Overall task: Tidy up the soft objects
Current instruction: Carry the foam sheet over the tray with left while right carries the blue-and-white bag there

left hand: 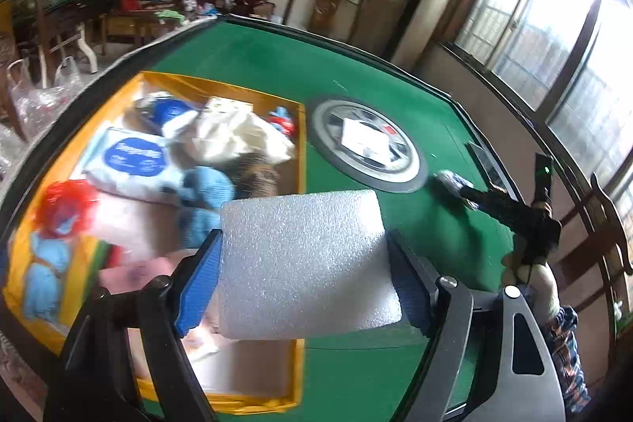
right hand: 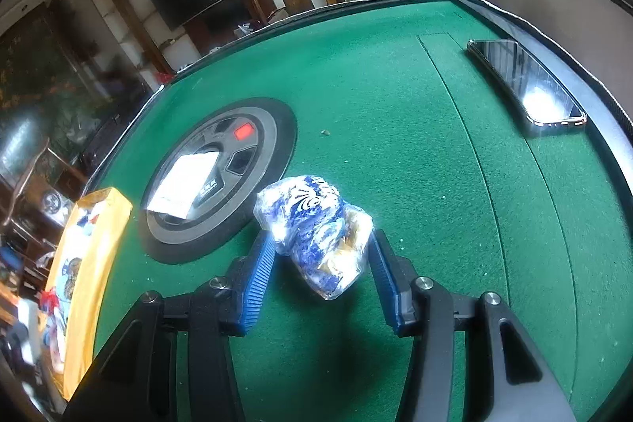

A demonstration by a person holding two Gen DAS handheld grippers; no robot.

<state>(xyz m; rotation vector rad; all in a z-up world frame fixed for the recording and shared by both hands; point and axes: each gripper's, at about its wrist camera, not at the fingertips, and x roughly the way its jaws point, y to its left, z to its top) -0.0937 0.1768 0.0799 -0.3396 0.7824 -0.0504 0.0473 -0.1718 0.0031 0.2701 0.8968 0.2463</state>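
Observation:
My left gripper [left hand: 304, 244] is shut on a white foam block [left hand: 304, 263] and holds it above the right edge of the yellow box [left hand: 301, 129]. The box holds several soft things: a wet-wipes pack [left hand: 130, 157], a blue plush [left hand: 205, 188] and a red-haired doll [left hand: 59, 212]. My right gripper [right hand: 320, 244] stands around a blue-and-white plastic snack bag [right hand: 316, 224] on the green table [right hand: 395, 86]; its blue pads touch the bag's sides. The right gripper also shows in the left wrist view [left hand: 455, 182] at the bag [left hand: 451, 178].
A round black-and-grey panel [right hand: 217, 176] with a white card sits in the table's middle, also in the left wrist view [left hand: 368, 141]. A phone [right hand: 526, 86] lies near the far right edge. The yellow box shows at left in the right wrist view [right hand: 91, 263].

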